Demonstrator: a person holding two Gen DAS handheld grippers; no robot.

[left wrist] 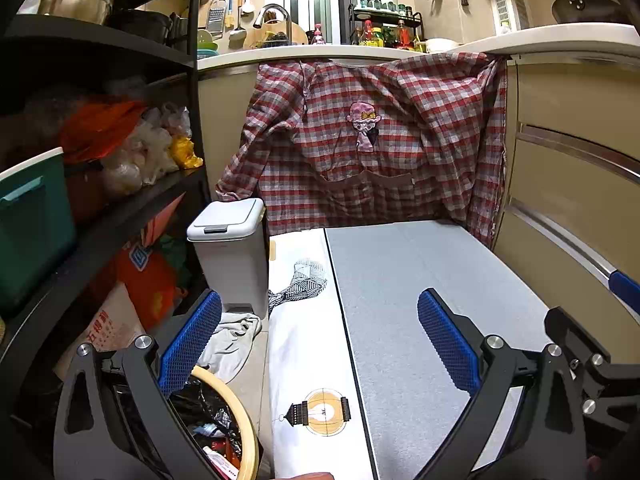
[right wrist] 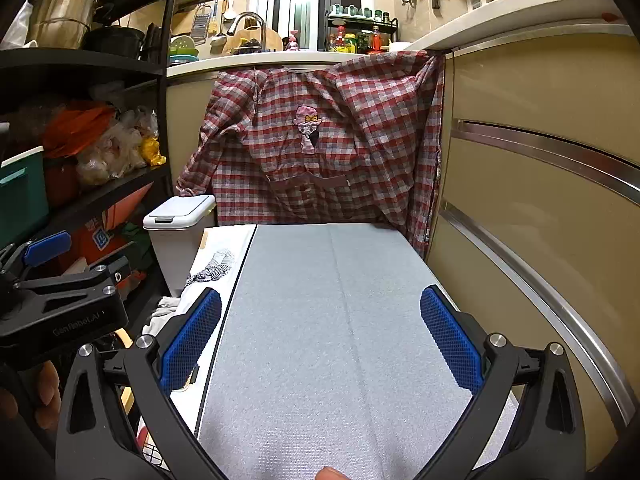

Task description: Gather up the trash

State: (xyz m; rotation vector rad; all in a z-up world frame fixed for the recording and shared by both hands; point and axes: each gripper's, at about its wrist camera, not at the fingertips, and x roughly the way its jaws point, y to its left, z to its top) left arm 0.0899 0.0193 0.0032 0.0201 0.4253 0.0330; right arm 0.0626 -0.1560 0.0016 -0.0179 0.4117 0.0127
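**Both grippers empty above a bare mat, trash basket at lower left**

Over the grey textured mat (right wrist: 340, 320) you hold both tools level and side by side. Your left gripper (left wrist: 320, 344) has its blue-padded fingers spread wide with nothing between them; your right gripper (right wrist: 320, 340) is just as wide apart and equally empty. No loose litter shows on the mat or on the white printed cloth (left wrist: 304, 344) lying beside it, so the collecting looks either finished or not yet begun; the pictures cannot settle which.

What trash is visible sits in the round cream-rimmed basket lined with a black bag (left wrist: 224, 424), low beside your left gripper's left finger, placed within easy reach for dropping. A white lidded bin (left wrist: 228, 236) stands further ahead with its lid down, below the red checked apron (left wrist: 360, 140) hanging from the counter edge.
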